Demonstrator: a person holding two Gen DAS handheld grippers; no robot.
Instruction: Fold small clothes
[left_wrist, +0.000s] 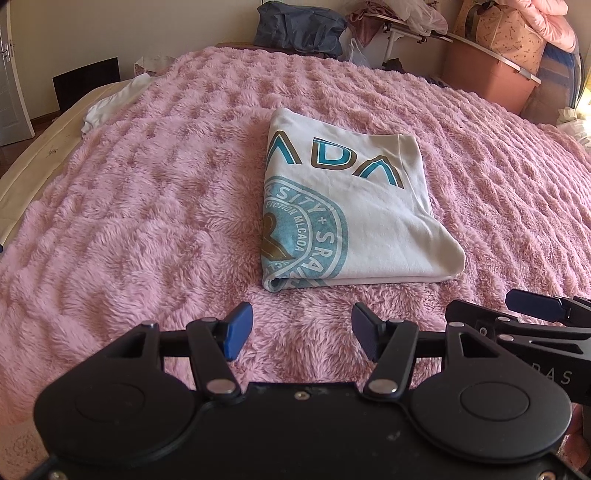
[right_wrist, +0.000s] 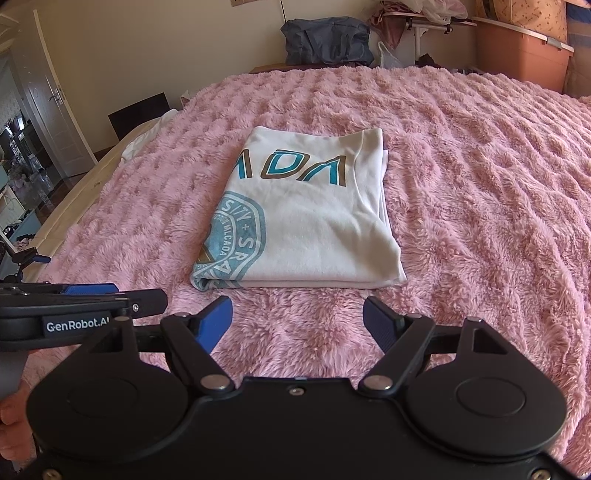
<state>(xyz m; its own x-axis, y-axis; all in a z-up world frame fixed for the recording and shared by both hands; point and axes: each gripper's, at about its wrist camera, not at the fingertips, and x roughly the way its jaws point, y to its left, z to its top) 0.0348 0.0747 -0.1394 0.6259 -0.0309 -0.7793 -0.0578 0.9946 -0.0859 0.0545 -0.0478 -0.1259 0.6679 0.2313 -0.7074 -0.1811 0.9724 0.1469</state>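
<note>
Folded white tee (left_wrist: 354, 206) – rectangular, on fluffy pink blanket (left_wrist: 147, 206) | left claw (left_wrist: 301, 332) released | right claw (right_wrist: 297, 325) released

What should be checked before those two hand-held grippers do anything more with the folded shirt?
1. Left hand-held gripper open and empty: ok.
2. Right hand-held gripper open and empty: ok.
3. Shirt folded into a compact rectangle: ok.
4. Shirt lying flat on the blanket, apart from both grippers: ok.
5. Layers lined up at the right edge: not ok, they are slightly offset.
6. Underside folds neat: cannot tell, hidden.
</note>
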